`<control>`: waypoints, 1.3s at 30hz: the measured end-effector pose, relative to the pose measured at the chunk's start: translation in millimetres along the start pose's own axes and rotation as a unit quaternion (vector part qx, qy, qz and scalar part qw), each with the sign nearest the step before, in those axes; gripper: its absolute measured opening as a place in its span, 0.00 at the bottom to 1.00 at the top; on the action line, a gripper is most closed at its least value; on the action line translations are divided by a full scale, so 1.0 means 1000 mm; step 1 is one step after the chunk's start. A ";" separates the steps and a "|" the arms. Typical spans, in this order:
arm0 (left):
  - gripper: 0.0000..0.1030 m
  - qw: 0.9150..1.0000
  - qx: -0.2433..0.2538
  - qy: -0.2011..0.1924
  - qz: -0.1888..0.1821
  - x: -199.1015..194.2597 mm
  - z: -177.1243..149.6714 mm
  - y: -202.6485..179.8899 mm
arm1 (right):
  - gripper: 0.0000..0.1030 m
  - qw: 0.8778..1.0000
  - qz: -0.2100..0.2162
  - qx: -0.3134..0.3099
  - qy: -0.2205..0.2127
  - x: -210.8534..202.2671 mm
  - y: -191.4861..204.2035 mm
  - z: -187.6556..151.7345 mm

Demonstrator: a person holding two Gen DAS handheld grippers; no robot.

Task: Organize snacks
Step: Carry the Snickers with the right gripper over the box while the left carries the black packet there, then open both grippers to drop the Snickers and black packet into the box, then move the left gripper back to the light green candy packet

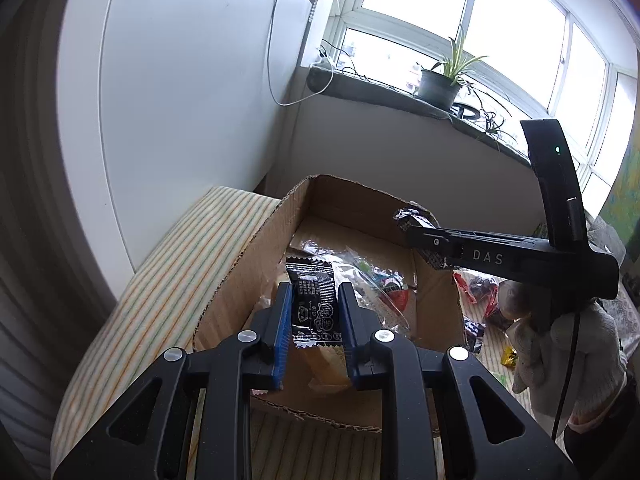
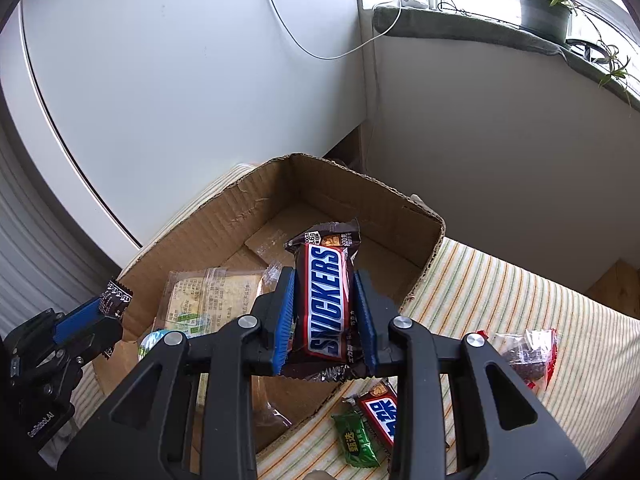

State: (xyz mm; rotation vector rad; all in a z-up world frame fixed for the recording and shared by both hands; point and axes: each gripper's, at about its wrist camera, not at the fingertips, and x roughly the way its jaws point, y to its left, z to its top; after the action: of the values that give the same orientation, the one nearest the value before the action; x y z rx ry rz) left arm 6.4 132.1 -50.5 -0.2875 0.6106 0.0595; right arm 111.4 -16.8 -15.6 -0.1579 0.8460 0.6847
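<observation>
Left wrist view: left gripper (image 1: 314, 312) clamped on a black snack packet (image 1: 314, 308), blue pads pressing both long edges, packet held above the open cardboard box (image 1: 240, 264); clear-wrapped snacks (image 1: 372, 280) lying on the box floor beyond the packet; box resting on a striped cloth (image 1: 168, 280); right gripper (image 1: 416, 236) reaching in from the right over the far box rim, a dark wrapper end showing at its tip, carried by a hand in a pale knitted sleeve (image 1: 560, 344); loose snacks (image 1: 480, 300) scattered on the cloth right of the box; potted plant (image 1: 440, 80) on the window sill behind

Right wrist view: right gripper (image 2: 325, 308) clamped on a Snickers bar (image 2: 326, 300), bar upright between the blue pads, top end above the fingertips, held over the near right part of the box (image 2: 224, 216); clear-wrapped biscuit pack (image 2: 208, 296) flat on the box floor at left; left gripper (image 2: 104, 308) at the lower left edge by the box's left wall, closed on the black packet (image 2: 116, 296); on the striped cloth (image 2: 520, 300) outside the box, a green packet (image 2: 356, 444) touching a red and blue bar (image 2: 380, 412), and a red-edged clear bag (image 2: 528, 356) further right
</observation>
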 end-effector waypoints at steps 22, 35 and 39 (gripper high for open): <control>0.30 1.000 0.000 0.001 -0.009 -0.004 0.001 -0.005 | 0.61 1.000 0.000 0.001 -0.029 -0.026 -0.005 0.001; 0.30 0.999 0.022 -0.004 -0.030 -0.006 0.001 -0.035 | 0.61 0.998 -0.012 0.022 -0.052 -0.079 -0.036 -0.023; 0.30 0.999 0.029 -0.006 -0.043 -0.010 0.000 -0.046 | 0.62 0.998 -0.024 0.028 -0.055 -0.096 -0.049 -0.037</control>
State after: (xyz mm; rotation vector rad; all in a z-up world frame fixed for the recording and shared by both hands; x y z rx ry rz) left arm 4.6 88.3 -33.6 -0.2570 0.5865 -0.0388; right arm 73.6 -116.9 24.2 -0.0883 0.7527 0.6192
